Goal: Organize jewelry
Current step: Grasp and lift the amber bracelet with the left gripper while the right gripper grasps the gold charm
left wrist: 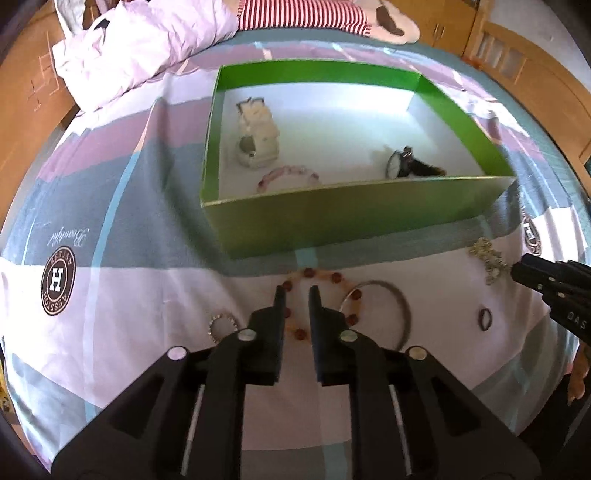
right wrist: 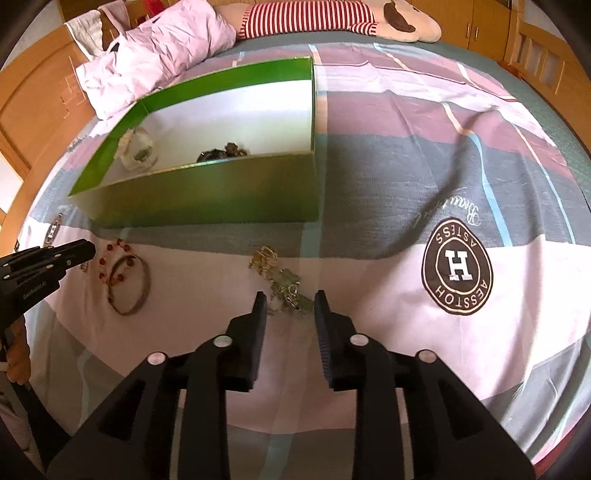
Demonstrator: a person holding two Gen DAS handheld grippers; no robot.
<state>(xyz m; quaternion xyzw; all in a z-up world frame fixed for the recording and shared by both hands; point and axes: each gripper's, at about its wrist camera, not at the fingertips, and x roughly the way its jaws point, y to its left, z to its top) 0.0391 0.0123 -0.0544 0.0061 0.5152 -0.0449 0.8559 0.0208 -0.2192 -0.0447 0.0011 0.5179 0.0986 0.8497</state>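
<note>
A green box (left wrist: 354, 218) stands on the bed and holds a white watch (left wrist: 256, 134), a pink bead bracelet (left wrist: 288, 176) and a dark watch (left wrist: 410, 164). My left gripper (left wrist: 297, 295) is open, low over a red-and-amber bead bracelet (left wrist: 314, 275) lying in front of the box. A silver bangle (left wrist: 397, 306), a rhinestone ring (left wrist: 222, 325), a small dark ring (left wrist: 485, 318) and a gold chain piece (left wrist: 487, 260) lie nearby. My right gripper (right wrist: 289, 299) is open with its fingertips either side of the gold-and-green chain (right wrist: 282, 282). The box (right wrist: 207, 199) is also in the right wrist view.
The bed has a patchwork cover (right wrist: 406, 166) with round logo badges (right wrist: 458, 266). A lilac pillow (left wrist: 147, 48) and a striped plush toy (left wrist: 306, 14) lie at the far end. Wooden bed frame (left wrist: 535, 74) and cabinets surround the bed.
</note>
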